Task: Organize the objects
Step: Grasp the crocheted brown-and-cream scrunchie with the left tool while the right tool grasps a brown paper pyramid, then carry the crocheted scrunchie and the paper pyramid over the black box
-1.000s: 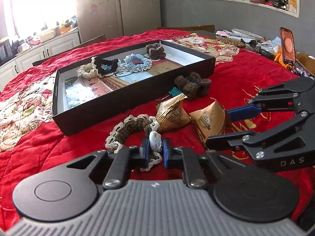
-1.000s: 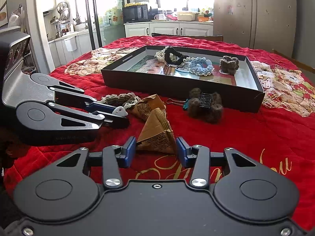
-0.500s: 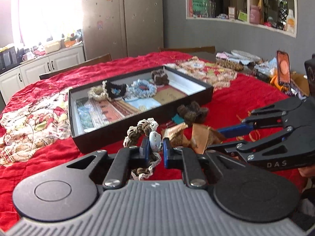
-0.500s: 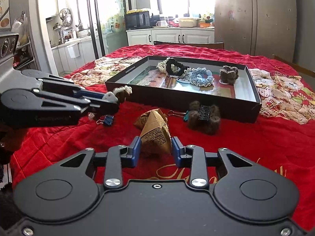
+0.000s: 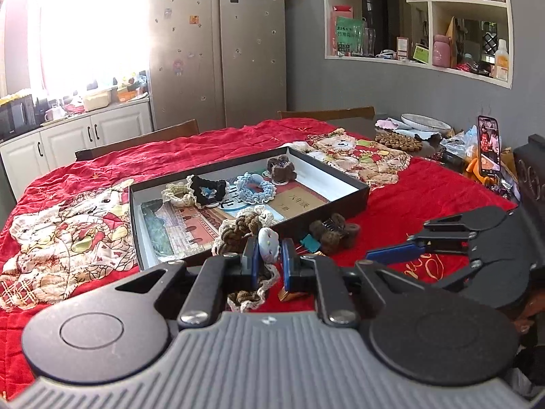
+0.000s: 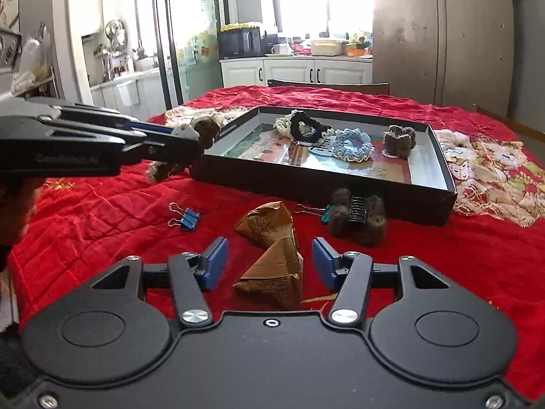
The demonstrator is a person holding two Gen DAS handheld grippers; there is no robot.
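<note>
Lifted since earlier: crocheted scrunchie [image 5: 245,228], clenched in left gripper [image 5: 269,262], mid-frame before box [image 5: 361,197] | right gripper [image 6: 269,262] opening, packet [image 6: 276,272] released, lower centre.

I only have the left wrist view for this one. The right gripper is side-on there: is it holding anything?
Observer: No. The right gripper has its jaws opening; a brown paper packet stands between the pads, untouched.
Operator: Any other packet?
Observer: Yes, a second packet lies just beyond it on the red cloth.
Operator: Anything loose I'm missing?
Observer: A blue binder clip lies on the cloth, left of the packets.
</note>
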